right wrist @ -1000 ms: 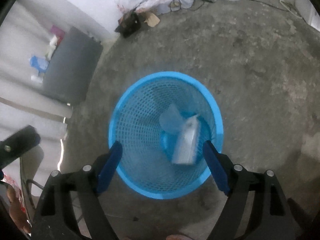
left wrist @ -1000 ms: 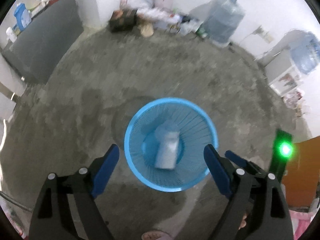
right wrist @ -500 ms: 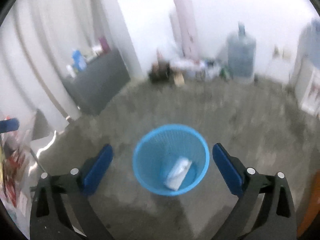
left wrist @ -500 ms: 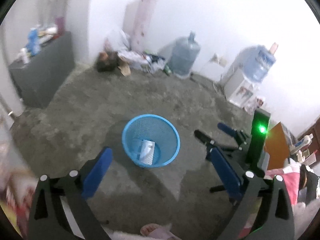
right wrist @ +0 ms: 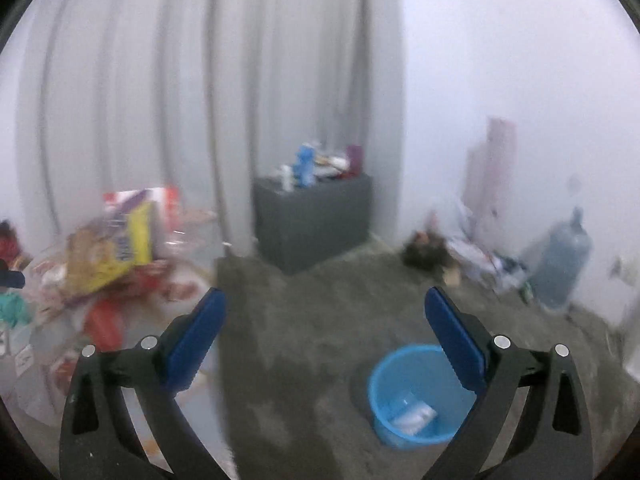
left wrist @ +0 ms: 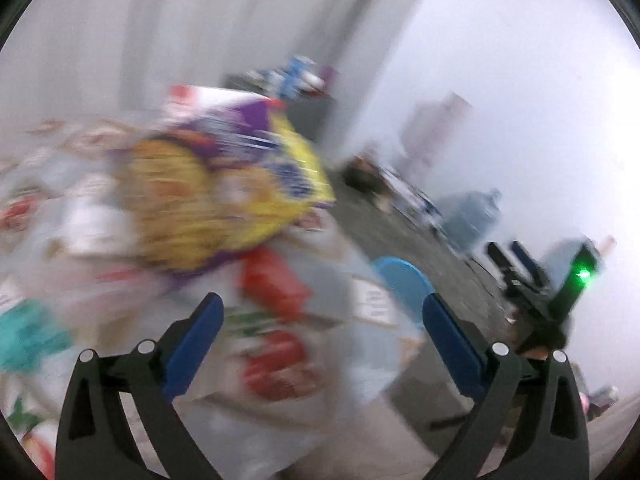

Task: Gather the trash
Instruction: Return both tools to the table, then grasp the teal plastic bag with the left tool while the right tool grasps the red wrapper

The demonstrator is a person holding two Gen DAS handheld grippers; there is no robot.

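While both tools gape empty, trash (left wrist: 224, 196) lies ahead — left tool (left wrist: 320, 320).

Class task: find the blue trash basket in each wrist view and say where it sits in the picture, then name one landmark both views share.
Left wrist view: blue trash basket right of centre, partly hidden behind the cluttered table's edge.
Right wrist view: blue trash basket lower right on the floor, white trash inside.
Shared landmark: the big water jug by the far wall.
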